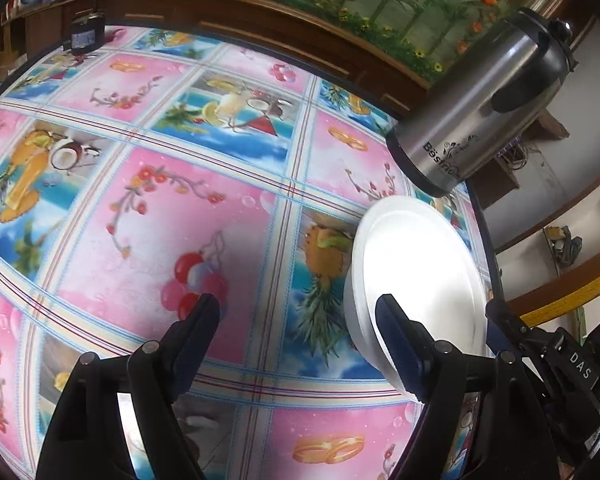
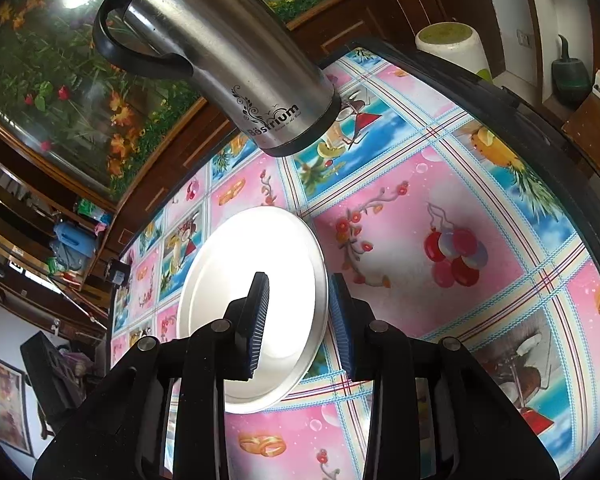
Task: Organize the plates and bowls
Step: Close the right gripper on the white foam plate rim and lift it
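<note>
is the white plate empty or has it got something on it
Empty. The white plate shows only bare white inside in both wrist views, with its rim between the fingers of the right claw.

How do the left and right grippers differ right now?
The left gripper stands wide open with only tablecloth between its fingers; the right gripper is narrower, straddling the white plate's rim. The plate sits beside the left gripper but between the right's fingers. Whether those pads press the rim is unclear. Both point down at the table.
</note>
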Demonstrator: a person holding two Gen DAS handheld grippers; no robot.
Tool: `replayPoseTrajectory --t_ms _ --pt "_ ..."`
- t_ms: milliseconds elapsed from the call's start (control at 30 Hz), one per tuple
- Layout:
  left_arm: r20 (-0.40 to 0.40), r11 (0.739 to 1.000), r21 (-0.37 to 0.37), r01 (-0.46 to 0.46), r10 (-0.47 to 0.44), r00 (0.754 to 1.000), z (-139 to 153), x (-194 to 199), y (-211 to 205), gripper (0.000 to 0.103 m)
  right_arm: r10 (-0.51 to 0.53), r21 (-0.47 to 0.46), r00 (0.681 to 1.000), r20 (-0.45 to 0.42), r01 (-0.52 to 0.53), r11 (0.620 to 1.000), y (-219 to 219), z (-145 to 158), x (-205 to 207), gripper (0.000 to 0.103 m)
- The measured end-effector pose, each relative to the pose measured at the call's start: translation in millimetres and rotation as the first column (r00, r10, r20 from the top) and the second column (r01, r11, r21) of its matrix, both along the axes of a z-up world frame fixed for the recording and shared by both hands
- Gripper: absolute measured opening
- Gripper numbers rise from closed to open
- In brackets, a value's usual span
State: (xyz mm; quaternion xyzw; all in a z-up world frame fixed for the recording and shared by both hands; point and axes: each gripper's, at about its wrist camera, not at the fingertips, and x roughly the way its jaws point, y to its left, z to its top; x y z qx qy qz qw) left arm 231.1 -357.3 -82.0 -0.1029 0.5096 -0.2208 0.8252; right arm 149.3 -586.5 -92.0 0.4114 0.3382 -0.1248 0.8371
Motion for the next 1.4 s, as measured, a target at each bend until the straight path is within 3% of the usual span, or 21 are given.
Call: replayPoseTrajectory --t_ms 433,800,1133,1400 --pt "0.019 0.999 0.044 0.028 -0.029 0.999 -8 -5 -12 0.081 -0.025 0.003 1.0 0.0 0.025 1.0 1 -5 0 0.03" --pt "0.079 0.991 0.124 0.044 -0.054 0.995 -12 -11 -20 0.081 -0.034 -0.018 0.999 -0.019 0.033 0.999 2 -9 1 0.03" --pt "0.096 0.989 0.137 0.046 -0.059 0.994 -12 -11 -19 0.081 -0.04 -0.037 0.999 -0.026 0.039 0.999 4 -9 2 0.03" --pt "0.117 0.99 0.123 0.063 -0.078 0.99 -12 -12 -19 0.079 -0.03 -0.066 0.998 -0.052 0.027 0.997 10 -13 6 0.01"
